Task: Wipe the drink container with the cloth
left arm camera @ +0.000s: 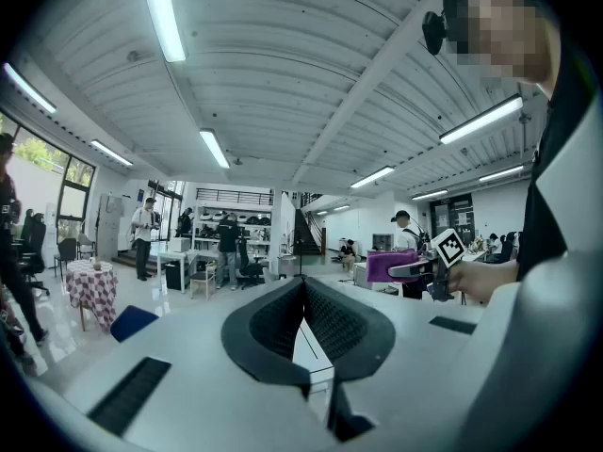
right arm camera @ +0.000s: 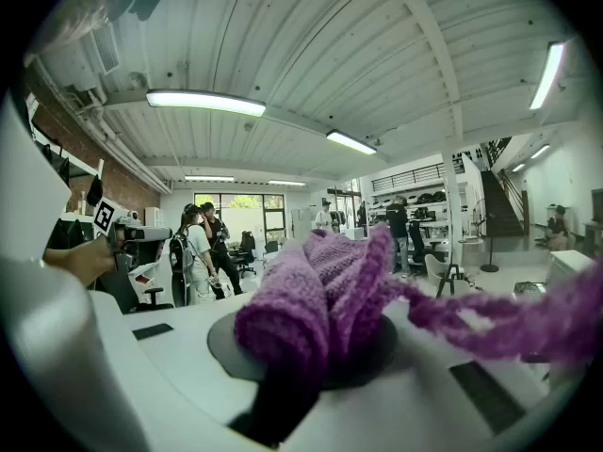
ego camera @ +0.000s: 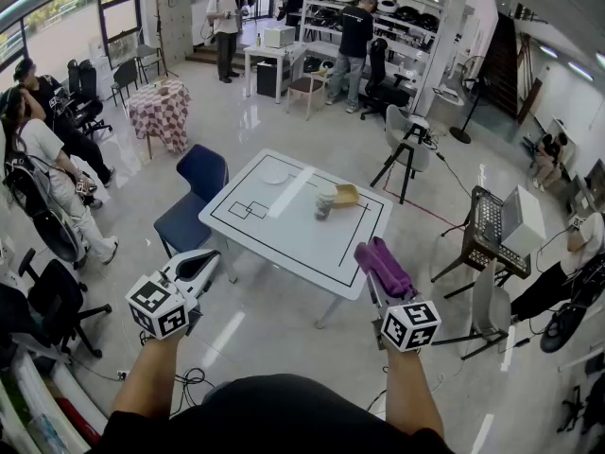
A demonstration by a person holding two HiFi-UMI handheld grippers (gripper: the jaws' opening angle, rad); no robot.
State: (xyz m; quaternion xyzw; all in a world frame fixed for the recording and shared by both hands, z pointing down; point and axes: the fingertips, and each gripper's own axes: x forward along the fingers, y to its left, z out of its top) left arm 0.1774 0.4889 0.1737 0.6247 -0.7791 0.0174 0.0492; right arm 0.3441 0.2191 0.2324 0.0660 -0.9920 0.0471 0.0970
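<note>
Standing back from the white bench (ego camera: 274, 239), purple knitted cloth (ego camera: 388, 270) in my grip, drink container (ego camera: 324, 203) well ahead.
My right gripper (ego camera: 371, 259) has its jaws clamped on the bunched cloth, a loose end trailing off to one side. My left gripper (ego camera: 205, 259) has its jaws pressed together on nothing. The container stands on the bench's far half, well apart from both, ahead and a little left of the right jaws, which I judge the nearer pair. It looks upright.
</note>
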